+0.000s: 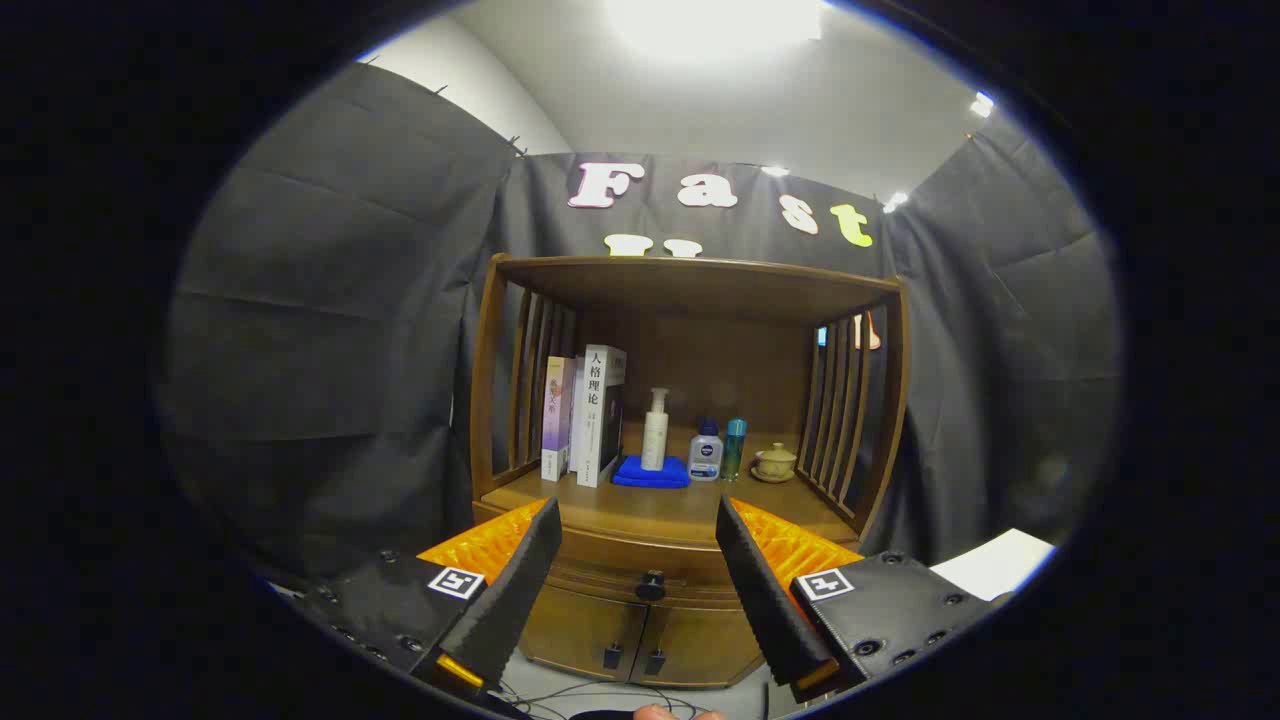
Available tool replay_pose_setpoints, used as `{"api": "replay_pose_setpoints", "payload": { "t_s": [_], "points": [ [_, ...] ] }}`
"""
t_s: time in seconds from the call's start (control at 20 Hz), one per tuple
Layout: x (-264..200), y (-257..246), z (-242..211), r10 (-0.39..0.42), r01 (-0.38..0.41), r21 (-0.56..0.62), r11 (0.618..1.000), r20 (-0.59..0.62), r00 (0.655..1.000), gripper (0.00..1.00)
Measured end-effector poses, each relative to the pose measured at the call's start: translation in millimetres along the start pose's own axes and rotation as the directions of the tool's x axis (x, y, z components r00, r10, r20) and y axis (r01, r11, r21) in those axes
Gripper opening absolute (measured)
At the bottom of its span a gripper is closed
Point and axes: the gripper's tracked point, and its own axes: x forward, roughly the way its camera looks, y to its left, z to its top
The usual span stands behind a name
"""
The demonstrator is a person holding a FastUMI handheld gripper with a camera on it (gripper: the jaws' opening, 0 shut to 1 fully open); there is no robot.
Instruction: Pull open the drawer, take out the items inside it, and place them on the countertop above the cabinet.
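Tongs: spread wide, nothing between the fingers, held level and facing the cabinet front; judged a stance for lining up on the handle, not yet a grasp.

Drawer knob: small dark knob, seen in the gap between the fingers and just beyond them, centred on the closed drawer. The drawer's contents are hidden; the task's items are presumably inside.

Lower cabinet doors: below the drawer, shut, with two small dark pulls side by side at the centre seam.

Bench: wooden top above the drawer, bare along its front edge, so judged free to receive the items.

Goods at the back of the bench: books standing upright against the left slats; pump bottle on a folded blue cloth; two small bottles beside it; lidded cup on a saucer, rightmost.
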Motion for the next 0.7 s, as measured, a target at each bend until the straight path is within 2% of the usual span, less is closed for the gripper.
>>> {"api": "replay_pose_setpoints", "payload": {
  "t_s": [0.7],
  "points": [
    [34, -25, -40, -0.053, 0.055, 0.023, 0.998, -0.067, 0.996, 0.98]
  ]
}}
